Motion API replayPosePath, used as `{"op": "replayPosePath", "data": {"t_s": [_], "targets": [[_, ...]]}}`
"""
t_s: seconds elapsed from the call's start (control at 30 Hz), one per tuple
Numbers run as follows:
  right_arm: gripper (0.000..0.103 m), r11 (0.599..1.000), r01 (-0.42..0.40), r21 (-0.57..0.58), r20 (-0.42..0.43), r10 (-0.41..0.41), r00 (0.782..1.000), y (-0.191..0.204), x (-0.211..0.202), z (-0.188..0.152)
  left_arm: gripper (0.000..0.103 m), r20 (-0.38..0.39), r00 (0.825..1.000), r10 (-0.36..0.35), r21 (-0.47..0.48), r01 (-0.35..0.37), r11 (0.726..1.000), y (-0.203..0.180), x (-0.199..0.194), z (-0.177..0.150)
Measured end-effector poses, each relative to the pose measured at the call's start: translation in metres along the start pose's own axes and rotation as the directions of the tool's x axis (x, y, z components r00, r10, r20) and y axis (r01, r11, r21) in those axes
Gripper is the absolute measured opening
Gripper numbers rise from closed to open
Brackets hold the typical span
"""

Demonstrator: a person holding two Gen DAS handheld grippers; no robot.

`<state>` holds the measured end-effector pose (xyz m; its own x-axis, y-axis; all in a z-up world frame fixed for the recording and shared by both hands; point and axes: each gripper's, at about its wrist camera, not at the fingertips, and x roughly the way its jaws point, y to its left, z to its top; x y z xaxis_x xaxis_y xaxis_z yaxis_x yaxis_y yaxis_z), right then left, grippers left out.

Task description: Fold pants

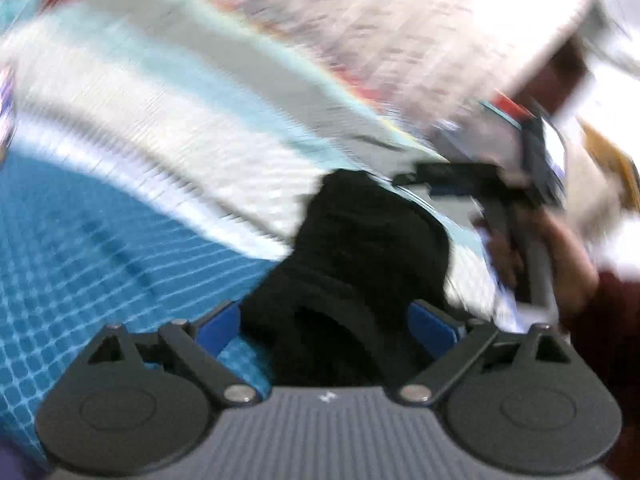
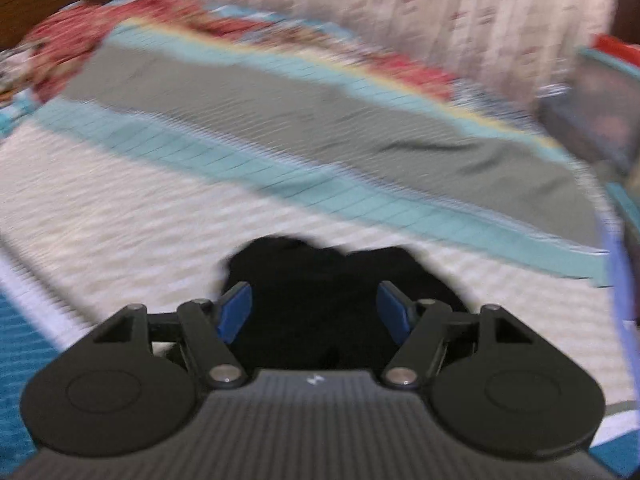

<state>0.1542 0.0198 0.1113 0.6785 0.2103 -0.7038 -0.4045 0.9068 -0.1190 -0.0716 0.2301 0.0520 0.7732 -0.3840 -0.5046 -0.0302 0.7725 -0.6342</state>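
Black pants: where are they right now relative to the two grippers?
In both wrist views the black pants lie bunched between the spread fingers of each gripper, on the cream band of the striped bedspread.

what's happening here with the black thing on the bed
A person holds a gripper in each hand over black pants lying on a striped bedspread. The left gripper and right gripper both have their jaws spread wide, with dark cloth between them but not pinched. Both views are blurred.
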Motion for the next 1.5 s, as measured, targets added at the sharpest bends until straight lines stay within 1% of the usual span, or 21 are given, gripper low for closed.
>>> {"op": "replayPosePath", "data": {"t_s": [0.1,0.2,0.23,0.27,0.3,0.37,0.4,0.5,0.57,0.6,0.67,0.7,0.73,0.8,0.87,0.93,1.07,1.13,1.27,1.33,1.5], "targets": [[0.081,1.000,-0.018,0.012,-0.080,0.019,0.997,0.028,0.040,0.010,0.092,-0.068,0.998,-0.016,-0.148,0.006,0.989,0.025,0.031,0.013],[0.087,0.998,0.066,0.014,-0.188,-0.062,0.980,0.043,0.089,0.007,0.083,-0.172,0.984,-0.041,-0.189,0.008,0.982,0.026,0.071,0.008],[0.087,0.994,0.106,0.006,-0.244,-0.101,0.964,0.043,0.106,0.000,0.069,-0.206,0.977,-0.047,-0.189,0.008,0.982,0.020,0.083,0.004],[0.084,0.990,0.138,0.011,-0.290,-0.129,0.948,0.040,0.117,-0.009,0.046,-0.227,0.973,-0.027,-0.153,-0.008,0.988,0.011,0.093,0.000],[0.078,0.989,0.142,0.047,-0.307,-0.121,0.944,0.035,0.124,-0.016,0.033,-0.236,0.972,0.010,-0.086,-0.031,0.996,0.001,0.100,-0.004],[0.032,0.984,0.075,0.164,-0.276,-0.027,0.961,0.022,0.115,-0.015,0.023,-0.210,0.976,0.052,0.028,-0.047,0.999,-0.017,0.096,-0.011],[0.023,0.982,0.035,0.183,-0.262,0.015,0.965,0.020,0.108,-0.008,0.023,-0.182,0.982,0.057,0.065,-0.046,0.997,-0.020,0.089,-0.012],[0.021,0.931,-0.205,0.303,-0.110,0.248,0.963,0.013,0.073,0.026,0.022,-0.052,0.994,0.094,0.169,-0.084,0.982,-0.030,0.050,-0.011],[0.021,0.855,-0.388,0.343,-0.003,0.414,0.910,0.016,0.054,0.051,0.022,0.066,0.988,0.137,0.212,-0.148,0.966,-0.033,0.017,-0.012],[0.021,0.806,-0.481,0.344,0.046,0.497,0.866,0.023,0.047,0.062,0.022,0.113,0.981,0.158,0.213,-0.179,0.961,-0.031,0.003,-0.013],[0.024,0.735,-0.593,0.327,0.105,0.596,0.796,0.044,0.039,0.079,0.022,0.193,0.959,0.208,0.188,-0.245,0.951,-0.023,-0.022,-0.013],[0.026,0.721,-0.615,0.319,0.108,0.617,0.779,0.059,0.040,0.084,0.022,0.196,0.952,0.235,0.168,-0.269,0.948,-0.019,-0.029,-0.014],[0.036,0.728,-0.613,0.307,0.092,0.619,0.780,0.076,0.044,0.086,0.023,0.187,0.946,0.266,0.147,-0.294,0.944,-0.015,-0.033,-0.017],[0.053,0.794,-0.549,0.261,0.021,0.564,0.825,0.112,0.062,0.078,0.031,0.126,0.934,0.334,0.113,-0.348,0.931,-0.005,-0.023,-0.023],[0.056,0.865,-0.458,0.204,-0.071,0.480,0.874,0.135,0.080,0.062,0.037,0.041,0.918,0.394,0.088,-0.396,0.914,0.005,-0.015,-0.032],[0.055,0.886,-0.421,0.196,-0.131,0.449,0.884,0.133,0.089,0.042,0.037,0.035,0.922,0.386,0.077,-0.387,0.919,0.008,-0.029,-0.039],[0.054,0.856,-0.448,0.259,-0.047,0.474,0.879,0.062,0.069,0.024,0.045,0.124,0.939,0.320,0.054,-0.328,0.943,0.011,-0.076,-0.036],[0.055,0.859,-0.413,0.301,0.033,0.424,0.905,0.008,0.056,0.019,0.046,0.174,0.932,0.318,0.027,-0.327,0.945,0.011,-0.090,-0.021],[0.057,0.964,-0.105,0.246,0.083,0.087,0.993,-0.075,0.050,0.022,0.046,0.207,0.925,0.319,0.038,-0.334,0.942,0.005,-0.066,0.024],[0.057,0.990,0.003,0.143,0.034,-0.008,0.999,-0.090,0.064,0.028,0.046,0.195,0.925,0.325,0.099,-0.348,0.932,-0.010,-0.031,0.045],[0.075,0.984,0.021,-0.178,-0.145,-0.048,0.988,-0.082,0.122,0.011,0.046,0.156,0.938,0.310,0.297,-0.343,0.891,-0.056,0.054,0.071]]}}
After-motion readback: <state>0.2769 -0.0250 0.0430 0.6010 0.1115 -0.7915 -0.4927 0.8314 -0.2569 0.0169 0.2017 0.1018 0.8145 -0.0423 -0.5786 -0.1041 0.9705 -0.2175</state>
